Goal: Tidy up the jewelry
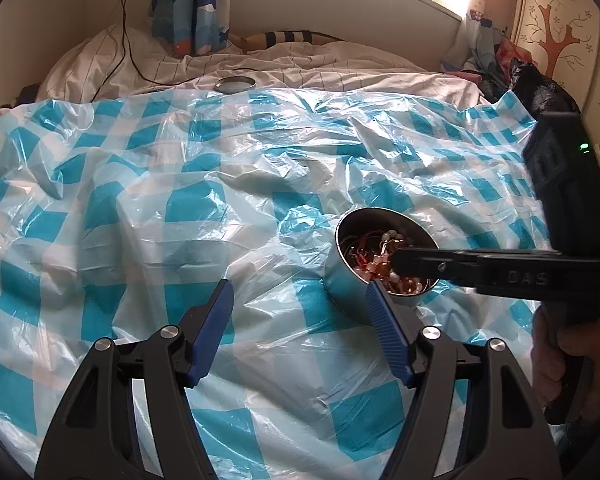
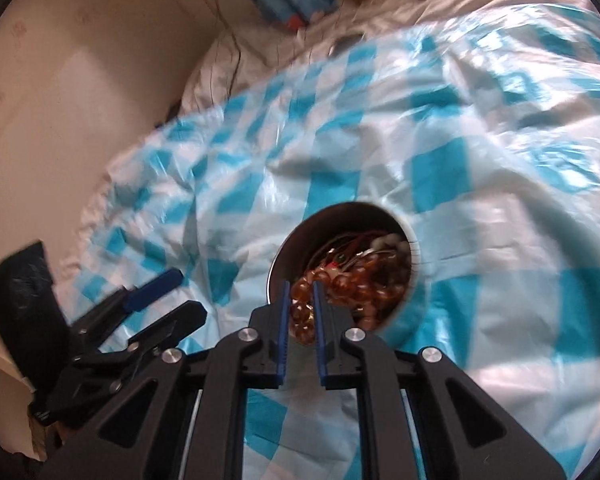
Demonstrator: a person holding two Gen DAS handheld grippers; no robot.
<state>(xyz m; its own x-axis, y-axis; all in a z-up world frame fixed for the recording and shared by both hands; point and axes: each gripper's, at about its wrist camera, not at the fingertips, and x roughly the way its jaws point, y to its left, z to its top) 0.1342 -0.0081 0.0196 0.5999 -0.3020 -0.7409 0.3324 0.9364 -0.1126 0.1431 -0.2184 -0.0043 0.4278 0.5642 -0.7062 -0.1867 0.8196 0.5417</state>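
Your round metal tin (image 2: 414,258) of tangled jewelry sits on the blue-checked plastic sheet (image 1: 172,168) over the bed, your right gripper (image 2: 302,292) at its near rim with jaws pinched on the amber bead string (image 2: 302,318), your left gripper (image 1: 300,304) just beside it, jaws wide and empty.

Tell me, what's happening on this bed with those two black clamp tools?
A person is sorting jewelry with a handheld gripper in each hand. The right gripper reaches into a round metal tin of tangled jewelry on a blue-checked plastic sheet, its jaws nearly shut around an amber bead strand. The left gripper waits open beside the tin, empty. The tin's lid lies farther back.
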